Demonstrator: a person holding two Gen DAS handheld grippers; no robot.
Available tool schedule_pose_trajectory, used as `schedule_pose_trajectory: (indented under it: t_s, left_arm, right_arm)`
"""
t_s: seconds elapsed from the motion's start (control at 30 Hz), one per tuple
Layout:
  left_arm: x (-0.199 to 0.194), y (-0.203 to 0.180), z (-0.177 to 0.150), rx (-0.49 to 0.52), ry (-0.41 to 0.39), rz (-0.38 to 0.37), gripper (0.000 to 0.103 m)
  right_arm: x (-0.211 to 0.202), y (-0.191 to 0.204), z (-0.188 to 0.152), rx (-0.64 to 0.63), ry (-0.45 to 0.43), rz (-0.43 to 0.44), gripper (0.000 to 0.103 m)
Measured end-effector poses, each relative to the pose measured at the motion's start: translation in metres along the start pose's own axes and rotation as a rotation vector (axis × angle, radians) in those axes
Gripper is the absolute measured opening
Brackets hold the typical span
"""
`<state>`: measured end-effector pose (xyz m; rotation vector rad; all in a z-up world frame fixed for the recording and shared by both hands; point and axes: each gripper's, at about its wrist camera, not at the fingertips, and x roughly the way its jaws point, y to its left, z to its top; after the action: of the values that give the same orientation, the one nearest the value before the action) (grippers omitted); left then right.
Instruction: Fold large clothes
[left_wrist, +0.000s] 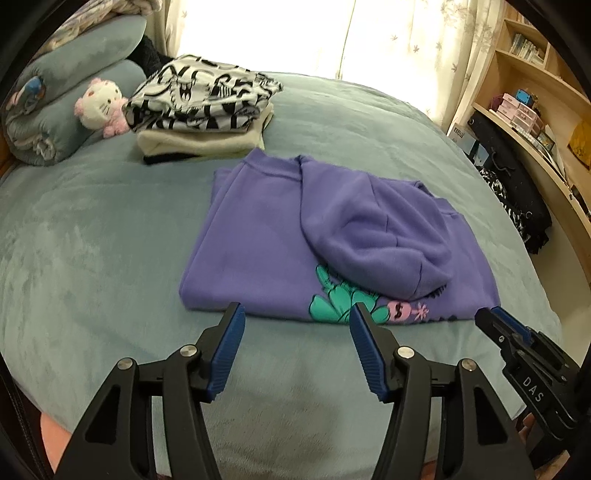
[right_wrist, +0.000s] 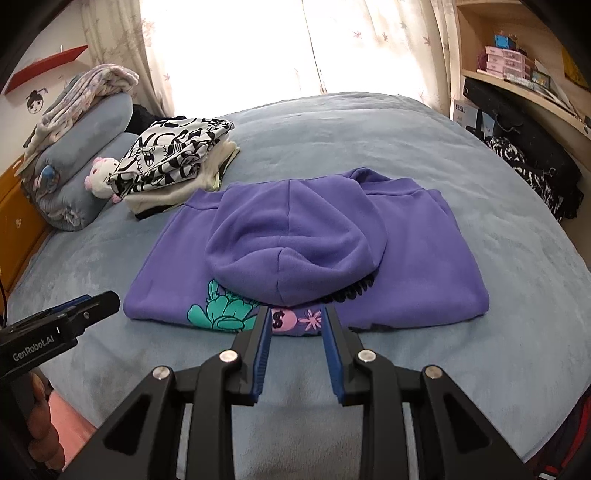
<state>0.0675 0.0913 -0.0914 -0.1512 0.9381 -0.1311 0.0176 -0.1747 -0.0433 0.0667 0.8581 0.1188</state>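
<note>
Left gripper (left_wrist: 297, 314): I hold it pitched downward, jaws parted wide, blue ribbed pads (left_wrist: 229, 350) facing each other with nothing between them. Right gripper (right_wrist: 295, 317): I hold it at a like downward pitch, jaws parted more narrowly, pads (right_wrist: 262, 354) bare and pressing on nothing. Each shows at the edge of the other's view, side by side and apart; part of my hand (right_wrist: 40, 424) shows under the left gripper's body.
</note>
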Motion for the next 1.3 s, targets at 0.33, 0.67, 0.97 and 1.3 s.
schedule_pose_trajectory:
  t_s: [0.33, 0.67, 0.97, 1.3]
  left_arm:
    - [0.055, 0.022, -0.021, -0.099, 0.125, -0.124, 0.058]
    - [0.12, 0.052, -0.023, -0.277, 0.152, -0.274, 0.058]
    - [0.163, 0.069, -0.007, -0.374, 0.099, -0.356, 0.058]
    - [0.185, 0.073, 0.028, -0.393, -0.023, -0.298, 0.036]
  right_arm:
    - [0.02, 0.011, -0.005, -0.024, 0.002, 0.009, 0.027]
    - [0.054, 0.012, 0.006, 0.004, 0.0, 0.022, 0.023]
    - [0.086, 0.013, 0.032, 0.012, -0.033, 0.007, 0.017]
    - [0.138, 0.006, 0.044, 0.015, 0.011, 0.011, 0.016]
